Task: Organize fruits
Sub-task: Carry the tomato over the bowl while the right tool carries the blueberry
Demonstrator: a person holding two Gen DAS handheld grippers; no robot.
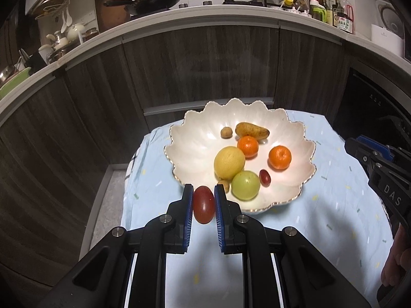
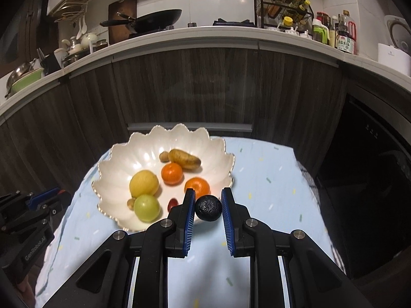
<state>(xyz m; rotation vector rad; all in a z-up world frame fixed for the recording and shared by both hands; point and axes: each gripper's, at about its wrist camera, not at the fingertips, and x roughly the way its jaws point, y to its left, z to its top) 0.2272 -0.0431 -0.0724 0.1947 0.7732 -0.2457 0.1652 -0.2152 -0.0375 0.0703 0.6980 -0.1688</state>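
Pinching a red grape tomato between its blue pads, the left gripper is holding that fruit just short of the near rim of the scalloped white bowl, which is sitting on a pale blue cloth. Inside the bowl are lying a yellow round fruit, a green one, two mandarins, a second small red tomato, a brownish oblong fruit and small tan ones; the right gripper is showing at the frame's edge. From the right wrist, the right gripper is clamping a dark, textured round fruit, also near the bowl's front rim, beside a mandarin. Both tools seem to be mid-delivery. Next, each should be travelling over the rim toward a free patch of bowl floor, lowering, then spreading gently so neither fruit rolls out or knocks the others.
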